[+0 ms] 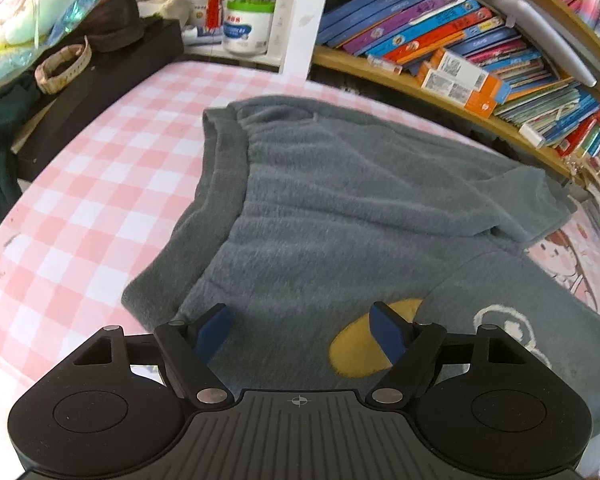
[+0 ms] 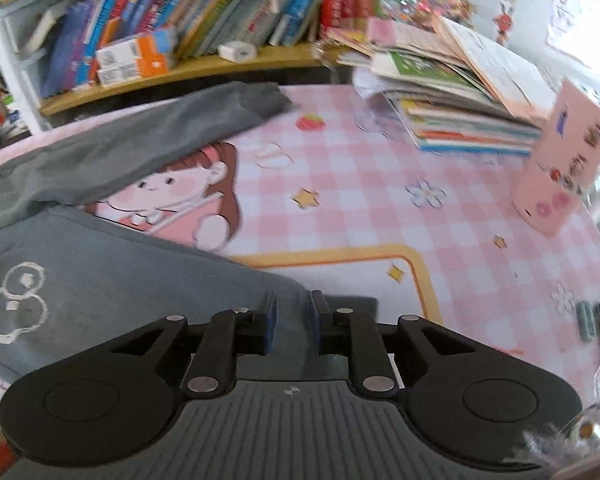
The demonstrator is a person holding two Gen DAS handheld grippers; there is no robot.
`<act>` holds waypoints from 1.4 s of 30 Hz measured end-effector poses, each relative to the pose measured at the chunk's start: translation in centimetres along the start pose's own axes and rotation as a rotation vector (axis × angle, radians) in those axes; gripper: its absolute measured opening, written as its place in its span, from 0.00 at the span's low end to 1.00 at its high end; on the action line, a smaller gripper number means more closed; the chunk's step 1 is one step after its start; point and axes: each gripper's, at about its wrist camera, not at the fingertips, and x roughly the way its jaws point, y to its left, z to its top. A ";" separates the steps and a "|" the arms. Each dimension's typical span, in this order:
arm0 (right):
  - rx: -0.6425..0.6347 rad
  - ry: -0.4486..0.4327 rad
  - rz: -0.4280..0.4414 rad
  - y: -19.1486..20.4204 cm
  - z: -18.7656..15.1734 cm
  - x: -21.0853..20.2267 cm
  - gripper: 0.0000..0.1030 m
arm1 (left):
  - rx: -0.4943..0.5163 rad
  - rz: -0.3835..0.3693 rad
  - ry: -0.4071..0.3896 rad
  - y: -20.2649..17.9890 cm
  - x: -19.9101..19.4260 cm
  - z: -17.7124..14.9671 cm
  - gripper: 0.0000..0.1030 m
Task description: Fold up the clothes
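Observation:
A grey fleece sweater (image 1: 340, 216) lies spread on the pink checked table cover (image 1: 100, 168), with a yellow patch (image 1: 358, 348) and a white outline drawing (image 1: 508, 328) on it. My left gripper (image 1: 300, 328) is open and empty, its blue pads just above the sweater's near part. In the right wrist view the sweater (image 2: 112, 296) fills the left side, one sleeve (image 2: 148, 140) reaching toward the shelf. My right gripper (image 2: 292, 316) is shut on the sweater's edge near the table's front.
A wooden bookshelf (image 1: 440, 96) packed with books runs along the back. A stack of books (image 2: 460, 112) and a pink box (image 2: 560, 160) sit on the right of the table. A dark stand (image 1: 100, 76) with bags and a pen pot (image 1: 246, 28) are at the left.

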 end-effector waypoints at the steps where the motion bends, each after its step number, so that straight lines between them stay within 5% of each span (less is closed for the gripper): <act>1: -0.006 -0.001 0.009 0.2 0.1 0.0 0.18 | 0.010 -0.004 -0.004 -0.2 -0.1 0.2 0.76; 12: -0.160 -0.011 0.092 2.8 2.8 0.9 0.29 | 0.161 -0.035 -0.053 -2.5 -0.6 3.5 0.77; 21: -0.313 -0.034 0.114 3.3 8.0 3.4 0.50 | 0.301 -0.024 -0.081 -3.6 0.6 8.0 0.78; 33: -0.538 0.015 0.162 4.2 15.5 10.1 0.64 | 0.532 -0.025 -0.044 -5.3 5.5 12.8 0.79; 42: -0.597 0.045 0.185 4.5 20.6 16.4 0.70 | 0.602 -0.012 0.002 -5.5 10.5 15.5 0.79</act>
